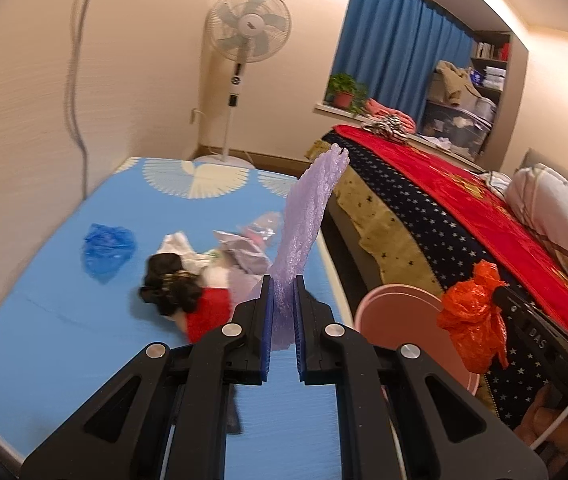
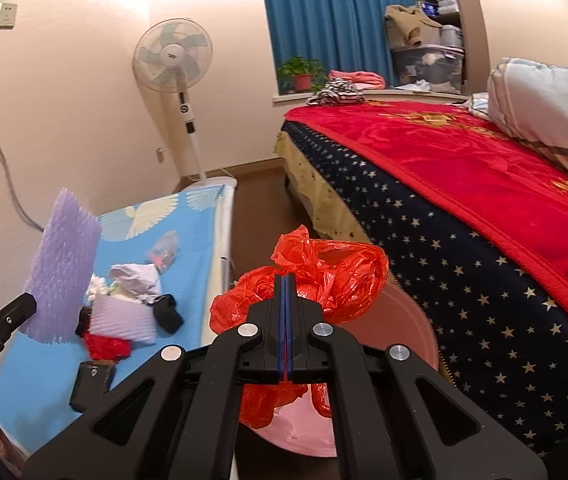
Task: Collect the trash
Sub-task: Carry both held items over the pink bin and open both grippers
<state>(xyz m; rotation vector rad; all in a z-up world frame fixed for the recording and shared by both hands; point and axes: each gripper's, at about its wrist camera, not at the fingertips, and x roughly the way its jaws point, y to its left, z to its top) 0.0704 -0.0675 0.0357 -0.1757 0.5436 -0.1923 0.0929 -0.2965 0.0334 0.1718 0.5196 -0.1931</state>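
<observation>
Clamped in the right gripper (image 2: pixel 285 280), an orange plastic bag (image 2: pixel 323 276) hangs over the pink bin (image 2: pixel 411 320); the left gripper (image 1: pixel 282 280) pinches purple foam wrap (image 1: pixel 307 220). Blue bag (image 1: pixel 108 248) and wrappers (image 1: pixel 244 252) remain on the mat (image 1: pixel 44 320).

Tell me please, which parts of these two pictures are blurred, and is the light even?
Left wrist view: the doll and blue bag on the mat are motion-smeared; the purple foam sheet is sharp. Right wrist view: mostly sharp, glare on the orange bag. Both: warm light, fisheye-dark corners.
</observation>
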